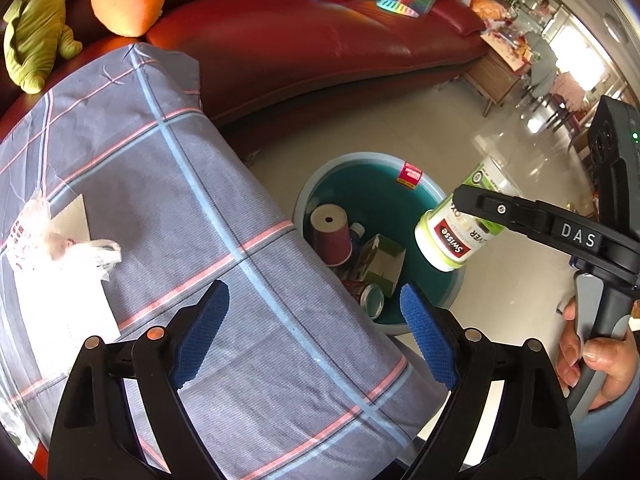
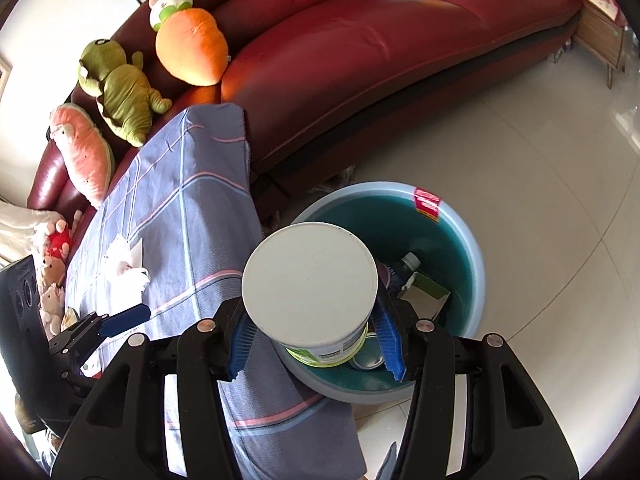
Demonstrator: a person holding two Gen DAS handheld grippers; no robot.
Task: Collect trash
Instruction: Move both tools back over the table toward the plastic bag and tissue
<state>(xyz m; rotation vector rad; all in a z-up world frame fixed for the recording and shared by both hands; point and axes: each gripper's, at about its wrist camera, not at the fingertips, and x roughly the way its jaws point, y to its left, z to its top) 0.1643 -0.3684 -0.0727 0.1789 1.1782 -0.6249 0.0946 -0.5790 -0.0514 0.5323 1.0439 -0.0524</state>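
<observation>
Above the round teal plastic basin [image 1: 416,196], the right hand-held gripper [image 2: 314,340] is clamped on a white-and-green plastic supplement bottle [image 2: 310,280].
Its ribbed blue pads [image 2: 389,334] pinch the smooth cylinder, tilted over the basin. Inside lie a maroon paper cup [image 1: 330,232], a small cardboard box [image 1: 380,264] and a metal can [image 1: 370,298]. Beside the basin, the left hand-held gripper [image 1: 316,332] hovers apart over the grey plaid woven cloth [image 1: 160,184], near a crumpled white plastic bag [image 1: 60,248].

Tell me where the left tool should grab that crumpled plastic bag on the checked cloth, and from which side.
Take the crumpled plastic bag at its bunched, raised end, the twisted tail pointing toward the open left tool. Come from above, fingers straddling the bunch: the rest lies thin and flat on paper and the checked cloth, giving little to pinch.
</observation>
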